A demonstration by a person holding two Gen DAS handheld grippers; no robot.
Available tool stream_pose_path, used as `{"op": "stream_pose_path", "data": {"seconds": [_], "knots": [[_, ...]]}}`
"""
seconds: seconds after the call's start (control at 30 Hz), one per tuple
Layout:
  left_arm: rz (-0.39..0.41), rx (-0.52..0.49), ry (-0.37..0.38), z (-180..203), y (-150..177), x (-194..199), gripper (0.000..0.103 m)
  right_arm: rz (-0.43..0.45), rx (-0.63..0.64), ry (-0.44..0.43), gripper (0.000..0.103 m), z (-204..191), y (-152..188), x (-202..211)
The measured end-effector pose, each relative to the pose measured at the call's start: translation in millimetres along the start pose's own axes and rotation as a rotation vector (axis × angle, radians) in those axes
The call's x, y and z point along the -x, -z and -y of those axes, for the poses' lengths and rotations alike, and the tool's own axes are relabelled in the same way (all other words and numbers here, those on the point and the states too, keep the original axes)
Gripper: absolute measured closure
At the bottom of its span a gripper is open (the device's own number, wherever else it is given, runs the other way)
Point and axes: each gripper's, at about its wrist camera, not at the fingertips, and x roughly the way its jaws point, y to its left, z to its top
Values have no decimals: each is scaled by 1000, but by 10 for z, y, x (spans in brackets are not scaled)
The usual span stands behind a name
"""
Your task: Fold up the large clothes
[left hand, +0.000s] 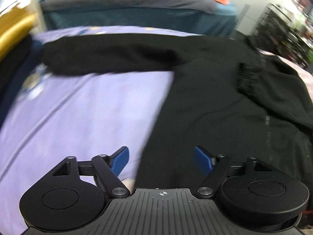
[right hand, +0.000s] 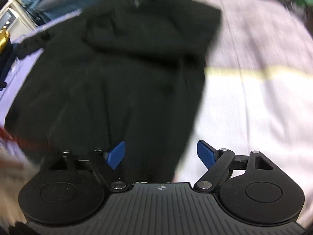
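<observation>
Both my claws — left (left hand: 160,161) and right (right hand: 160,155) — hang spread and empty over the black sweater (left hand: 215,101) on the bed, and through this blur I'd probably pinch just one layer — lopsided fold.

Both views are smeared by motion blur. In the left wrist view the shelves (left hand: 283,29) at far right are an unreadable jumble, and the print on the purple sheet (left hand: 33,82) cannot be made out. The black sweater (right hand: 121,74) loses its seams and folds to blur in the right wrist view — its top runs past the picture's edge.
</observation>
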Motion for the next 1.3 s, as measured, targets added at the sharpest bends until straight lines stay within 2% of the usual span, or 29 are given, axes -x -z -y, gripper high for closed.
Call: {"op": "stream_pose_path", "data": {"seconds": [0.13,0.23,0.3,0.43,0.47,0.53,0.6,0.67,0.77,0.87,0.93,1.07,1.17,1.23,1.3], "knots": [[-48,-113,-3,574,-10,-419,0,16,90,12,9,-350,-429,-388],[-120,-145,-51,835,195,-710,0,-18,180,42,7,-738,-646,-817],[-164,-145,-82,946,279,-869,0,-58,202,92,6,-928,-646,-1072],[-111,-126,-93,910,385,-920,0,-196,174,182,0,-1011,-518,-1577],[-116,-105,-75,875,354,-901,0,-188,167,193,0,-1011,-473,-1633],[-109,-30,-15,733,269,-812,0,-144,159,205,0,-1021,-422,-1613],[-54,92,38,506,179,-706,0,-139,146,206,0,-996,-376,-1584],[5,227,33,176,50,-584,0,-143,140,198,0,-956,-374,-1596],[94,387,-61,-409,-164,-452,0,-178,138,206,0,-911,-448,-1623],[161,483,-222,-977,-426,-432,0,-220,121,218,0,-923,-620,-1649],[198,540,-288,-1330,-588,-476,0,-235,106,226,0,-968,-733,-1652],[244,701,-303,-1945,-746,-624,0,-260,80,247,0,-1047,-775,-1643],[271,774,-297,-2245,-836,-763,0,-289,59,263,0,-1078,-839,-1712],[255,773,-290,-2287,-894,-896,0,-306,55,269,0,-1094,-885,-1737],[211,749,-315,-2347,-972,-1089,0,-315,56,272,0,-1112,-911,-1781]]}}
